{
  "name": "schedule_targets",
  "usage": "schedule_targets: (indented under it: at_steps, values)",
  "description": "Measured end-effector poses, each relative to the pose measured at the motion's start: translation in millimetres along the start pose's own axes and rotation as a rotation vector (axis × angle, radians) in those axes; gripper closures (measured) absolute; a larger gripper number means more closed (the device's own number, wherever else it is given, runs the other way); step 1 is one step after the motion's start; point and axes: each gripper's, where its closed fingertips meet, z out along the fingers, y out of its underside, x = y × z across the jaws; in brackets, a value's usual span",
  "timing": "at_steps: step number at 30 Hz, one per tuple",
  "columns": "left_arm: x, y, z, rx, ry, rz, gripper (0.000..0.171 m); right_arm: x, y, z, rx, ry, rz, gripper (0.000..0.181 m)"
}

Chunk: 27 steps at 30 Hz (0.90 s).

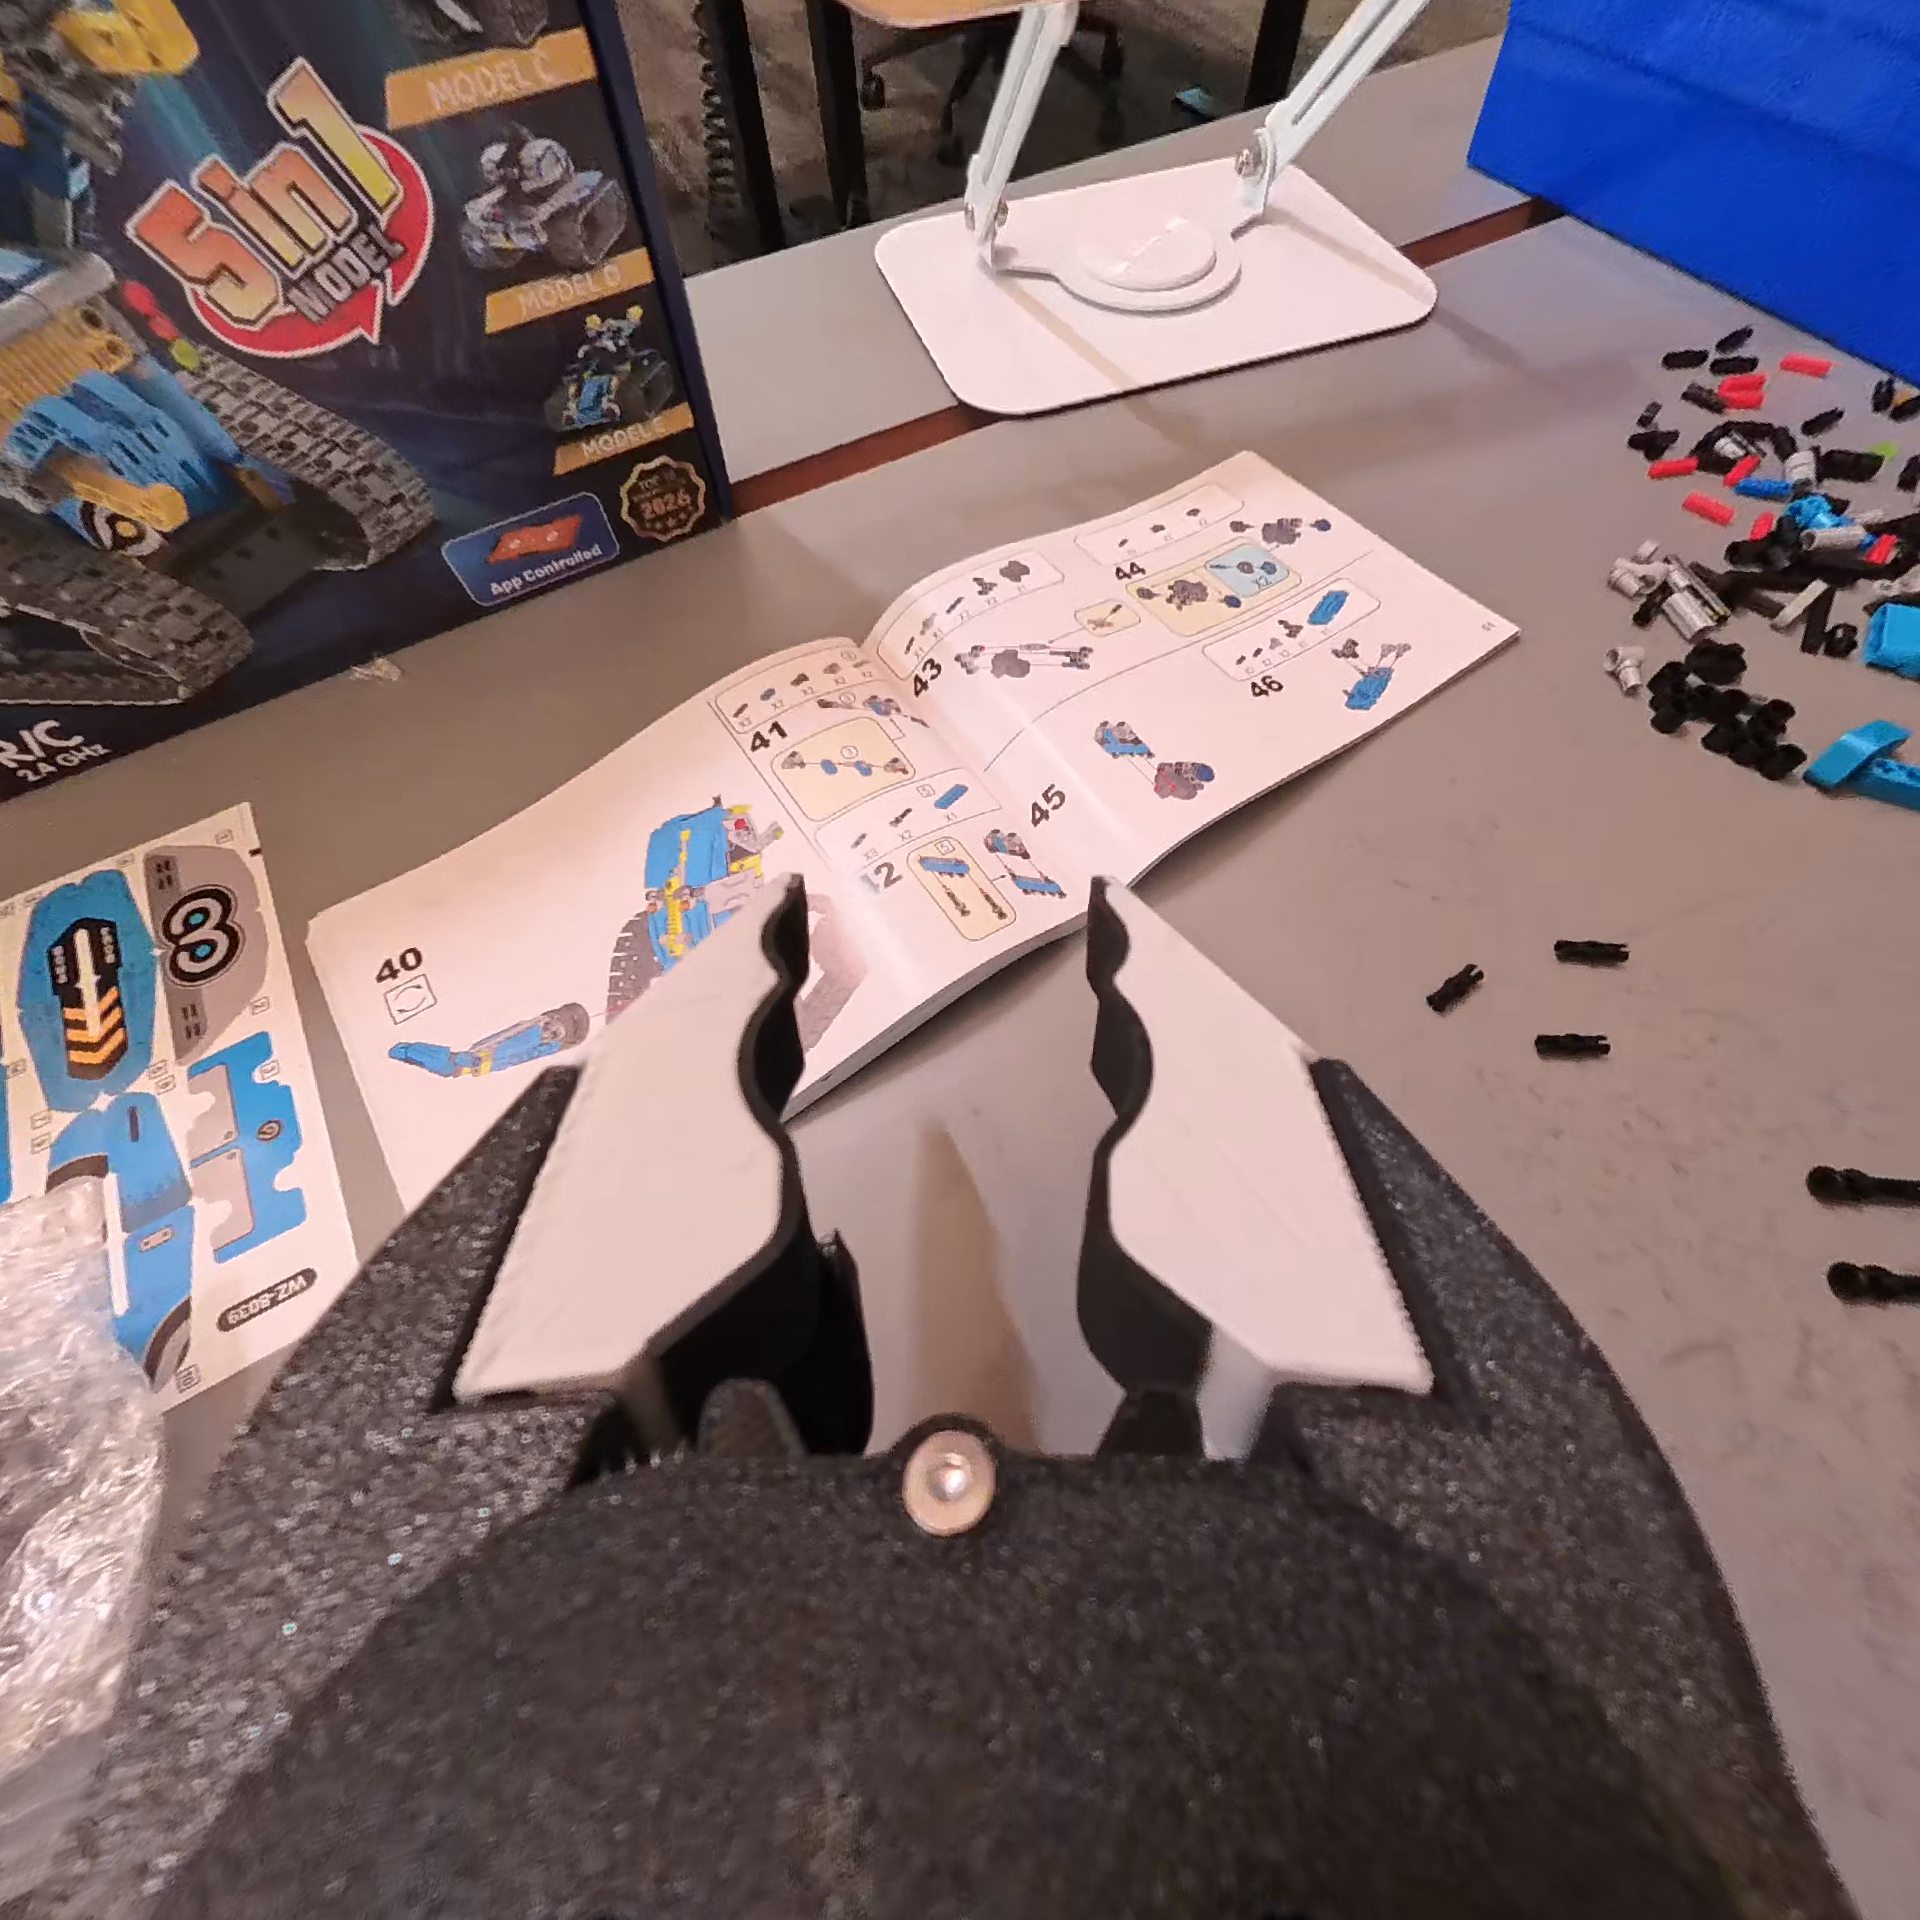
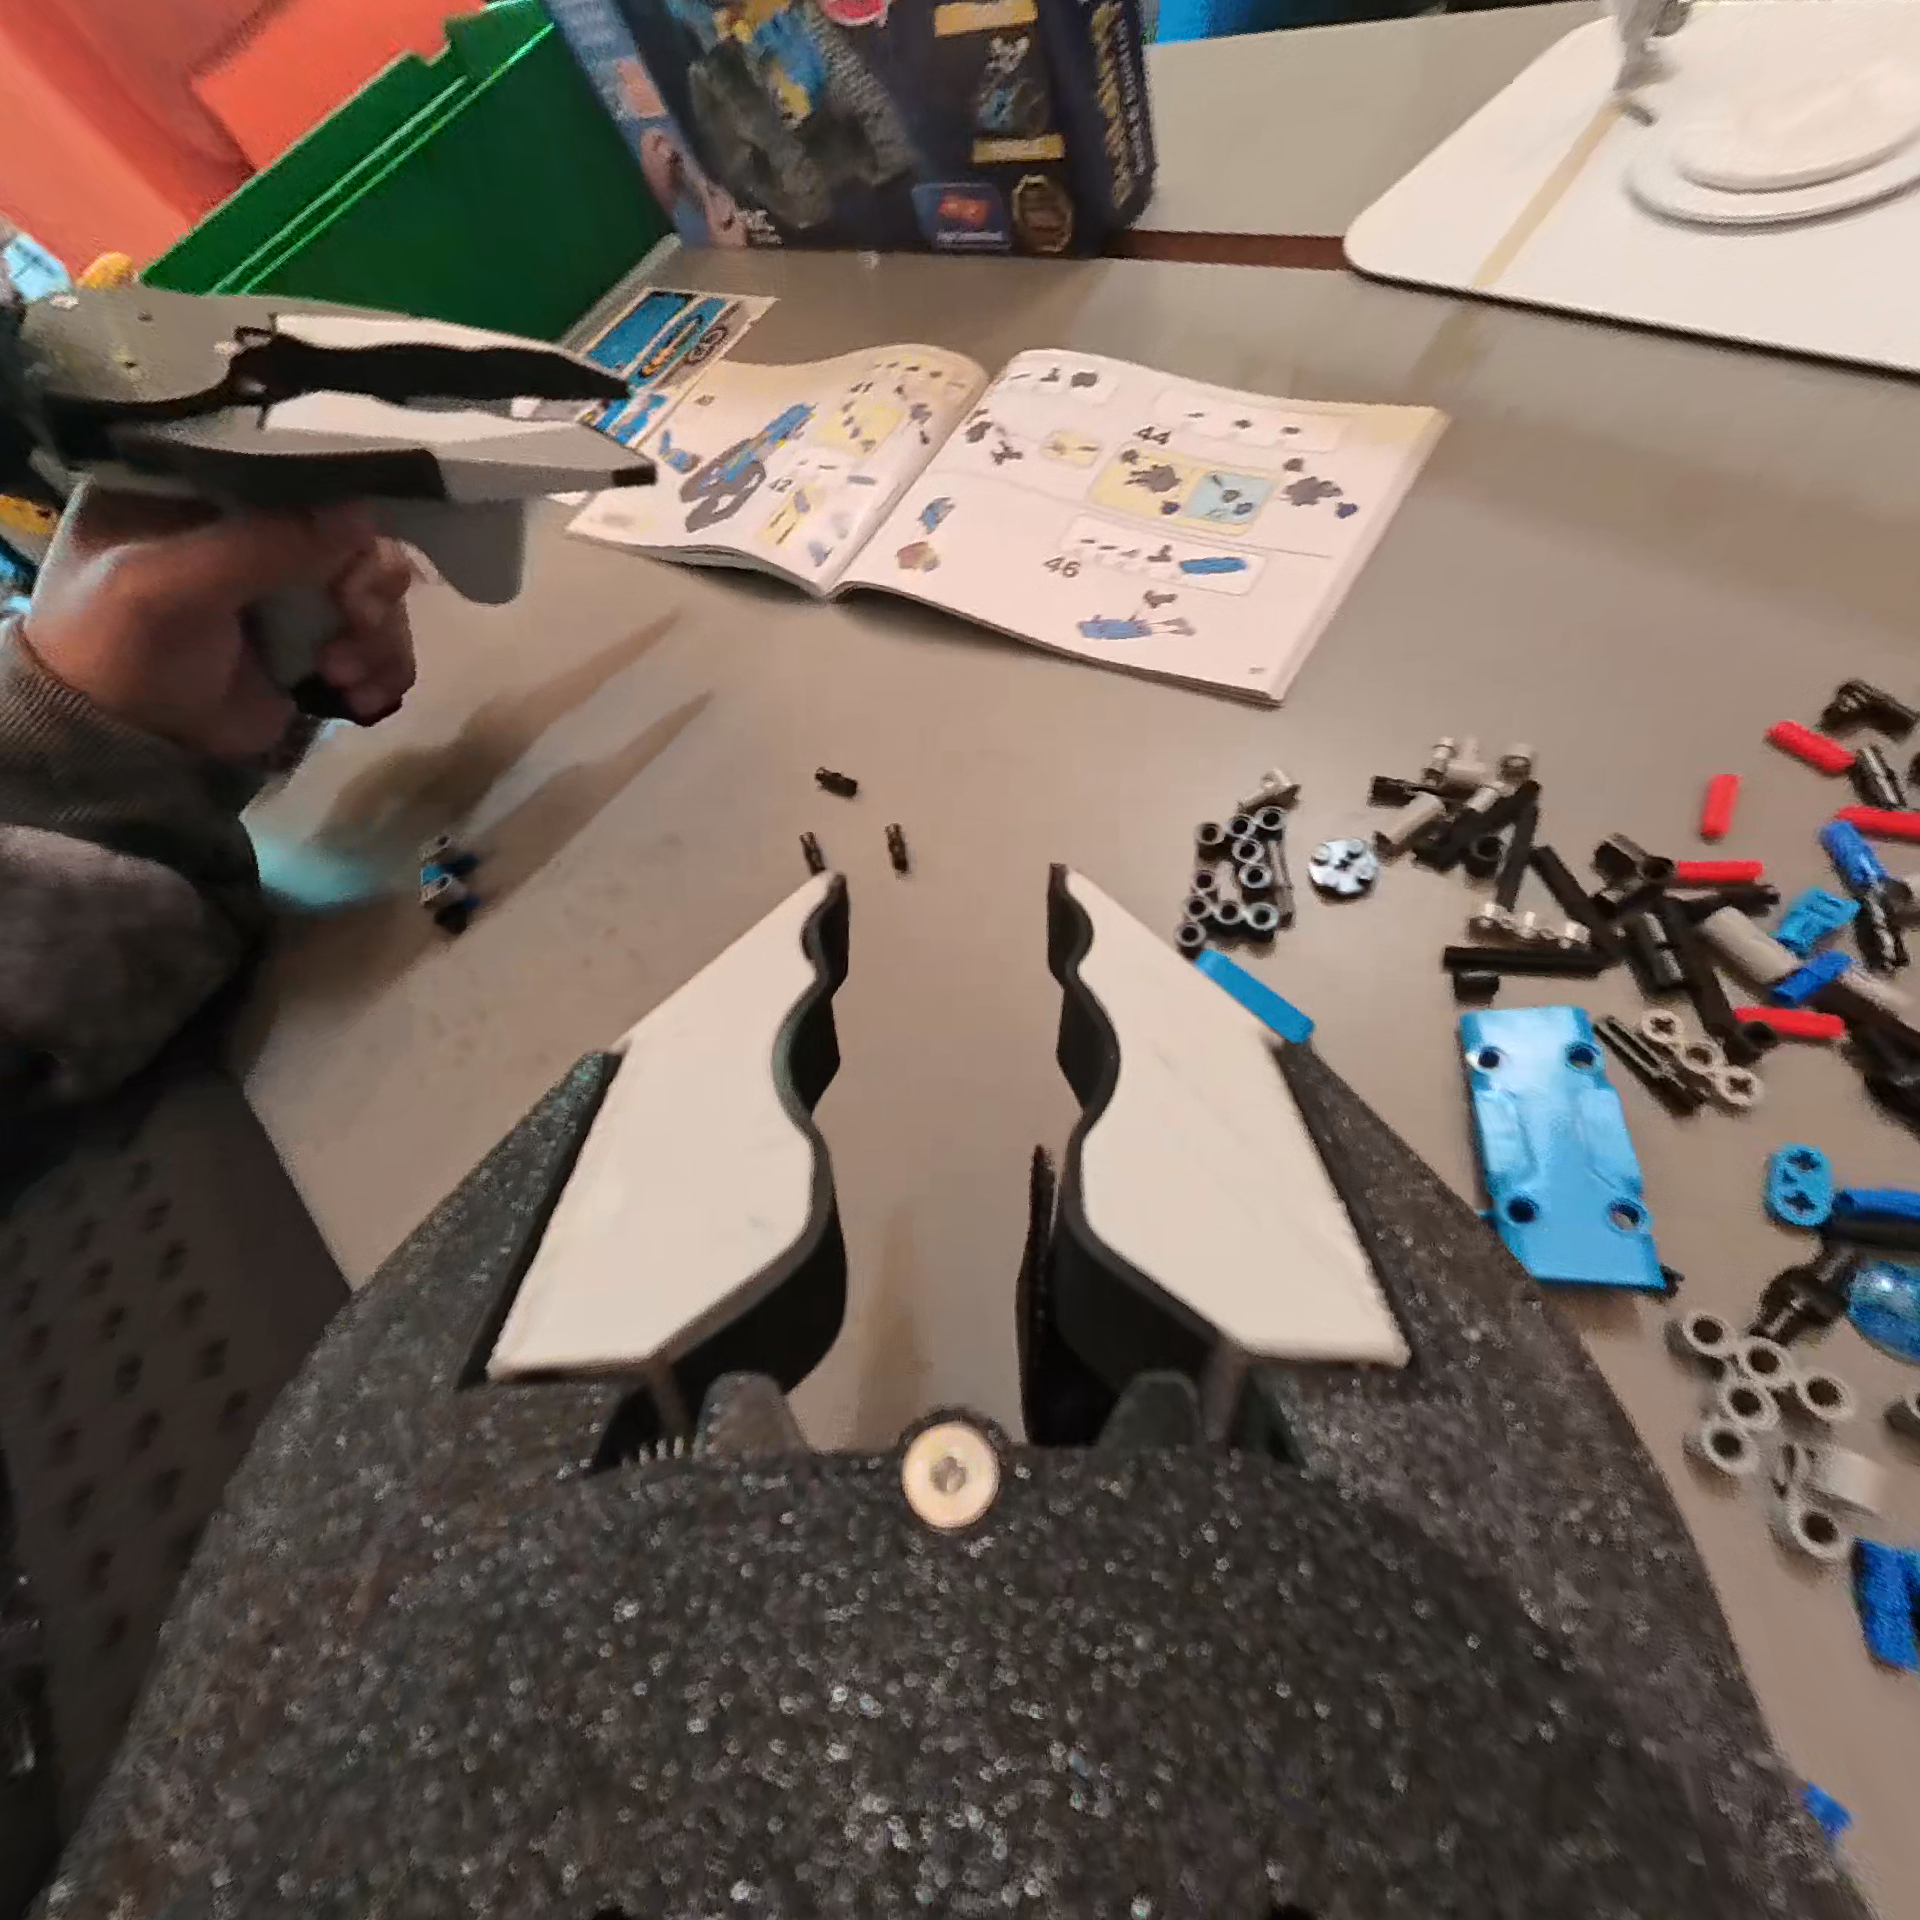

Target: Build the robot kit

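We saw bare grey table (image 2: 1039,748) around the open booklet (image 1: 935,769). Our left gripper (image 1: 945,904) hung wide and empty over the booklet's near edge; our right gripper (image 2: 945,883), spread and empty, sat nearer us, three black pins (image 2: 836,781) just beyond its tips.

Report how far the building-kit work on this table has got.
Done: parts are spread out in a loose pile, and the instruction booklet lies open. A small blue-and-black sub-assembly sits near the person's hand. In hand: nothing; the left gripper and right gripper are both open and empty. Left: three black pins and the pile remain loose.
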Motion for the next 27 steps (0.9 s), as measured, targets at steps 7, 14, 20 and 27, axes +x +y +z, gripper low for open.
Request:
schedule_targets:
  at_steps: [7,14,20,27]
  values:
    - [-1.9,1.9,0.0,-0.001,-0.010,0.006,0.118,43.4,15.4,-36.5,-0.096,0.218,-0.055,0.146]
    - [0.4,-3.6,-4.1,0.018,-0.006,0.008,0.118,91.6,54.0,-125.8,-0.220,0.481,-0.090,0.144]
    - [-0.2,-3.5,-5.5,0.017,-0.013,0.014,0.118,89.8,104.0,-167.0,-0.299,0.516,-0.056,0.151]
    - [0.4,-0.3,-4.0,0.005,-0.015,0.020,0.118,92.3,130.9,-185.7,-0.370,0.621,-0.131,0.151]
